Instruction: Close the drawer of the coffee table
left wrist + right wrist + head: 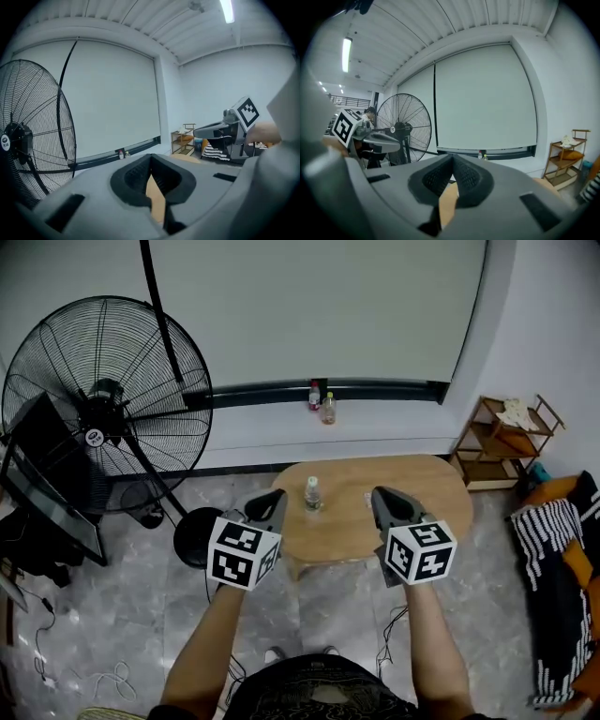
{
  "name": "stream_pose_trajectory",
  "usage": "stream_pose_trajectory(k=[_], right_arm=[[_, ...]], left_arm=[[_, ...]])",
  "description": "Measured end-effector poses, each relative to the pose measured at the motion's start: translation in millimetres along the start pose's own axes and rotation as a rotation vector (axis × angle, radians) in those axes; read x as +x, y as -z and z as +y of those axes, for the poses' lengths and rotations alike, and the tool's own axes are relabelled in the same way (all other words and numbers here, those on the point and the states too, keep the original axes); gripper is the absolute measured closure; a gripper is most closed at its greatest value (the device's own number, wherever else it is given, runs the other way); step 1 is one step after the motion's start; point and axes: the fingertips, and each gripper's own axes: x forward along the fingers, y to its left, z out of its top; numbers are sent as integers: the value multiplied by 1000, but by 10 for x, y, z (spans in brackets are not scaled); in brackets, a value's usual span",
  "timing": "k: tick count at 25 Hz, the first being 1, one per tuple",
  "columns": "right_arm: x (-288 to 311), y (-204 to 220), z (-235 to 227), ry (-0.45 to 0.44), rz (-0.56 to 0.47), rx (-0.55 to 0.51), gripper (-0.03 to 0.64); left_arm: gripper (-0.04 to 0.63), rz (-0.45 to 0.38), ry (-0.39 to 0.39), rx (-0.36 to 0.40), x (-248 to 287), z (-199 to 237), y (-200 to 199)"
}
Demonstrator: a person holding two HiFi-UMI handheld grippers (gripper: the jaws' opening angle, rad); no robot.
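The oval wooden coffee table [412,512] stands on the grey floor ahead of me, with a small clear bottle [312,495] upright on its top. No drawer front shows from above. Both grippers hang side by side over the table's near edge. My left gripper [277,498] is shut, its black pads meeting at the tip [150,157] with nothing between them. My right gripper [380,497] is shut too, pads touching [452,158] and empty. Only a strip of wood [446,201] shows below the right gripper's pads.
A large black floor fan [108,409] stands at the left, its round base [195,536] next to the table. Two bottles [322,405] sit on the window ledge. A wooden shelf [506,442] and a striped cloth [553,549] are at the right. Cables [103,676] lie on the floor.
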Motion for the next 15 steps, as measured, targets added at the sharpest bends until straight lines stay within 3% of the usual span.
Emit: stream_pose_trajectory(k=[15], right_arm=[[76, -43, -17, 14, -33, 23, 612]], left_arm=[[589, -5, -3, -6, 6, 156, 34]])
